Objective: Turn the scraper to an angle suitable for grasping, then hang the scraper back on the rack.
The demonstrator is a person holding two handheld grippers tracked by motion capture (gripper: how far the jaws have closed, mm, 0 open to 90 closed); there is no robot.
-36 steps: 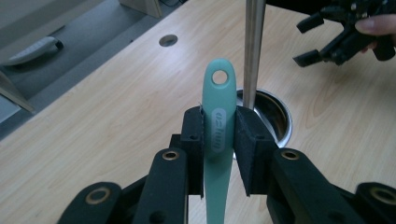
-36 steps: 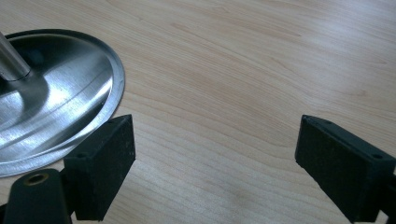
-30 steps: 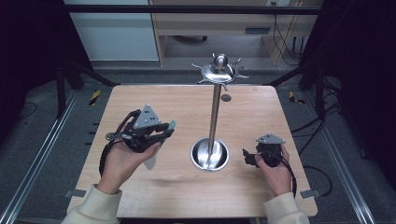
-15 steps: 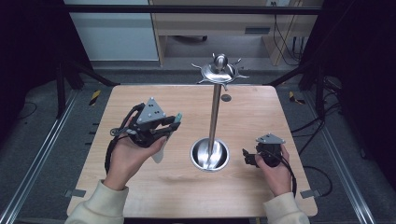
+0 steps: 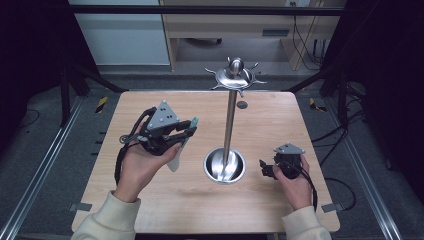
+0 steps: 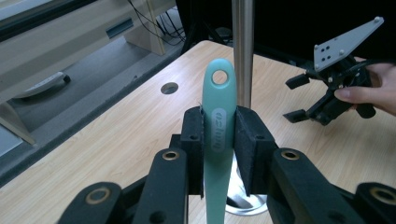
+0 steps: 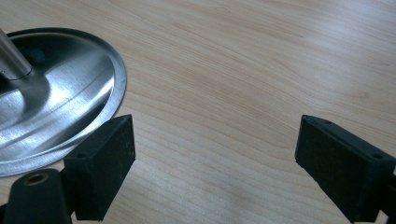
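My left gripper (image 5: 186, 128) is raised over the left half of the table, shut on the teal handle of a utensil (image 6: 219, 121). The handle's end, with its hanging hole, points toward the steel pole (image 6: 243, 46). In the high view the utensil's (image 5: 193, 121) pale blade hangs below the hand. The metal hanging stand (image 5: 230, 120) rises from a round dish base (image 5: 224, 165) to a crown of hooks (image 5: 235, 77). My right gripper (image 5: 265, 168) rests low on the table right of the base, open, with bare wood between its pads (image 7: 215, 172). It is also seen in the left gripper view (image 6: 296, 98).
The wooden table (image 5: 280, 125) has a small round hole (image 5: 242, 104) behind the stand. The dish base (image 7: 56, 93) lies just left of my right gripper. Metal frame rails run along both table sides, with a shelf unit beyond the far edge.
My left gripper has drifted slightly right and farther from the person, toward the pole, still holding the utensil. The right hand has not moved.
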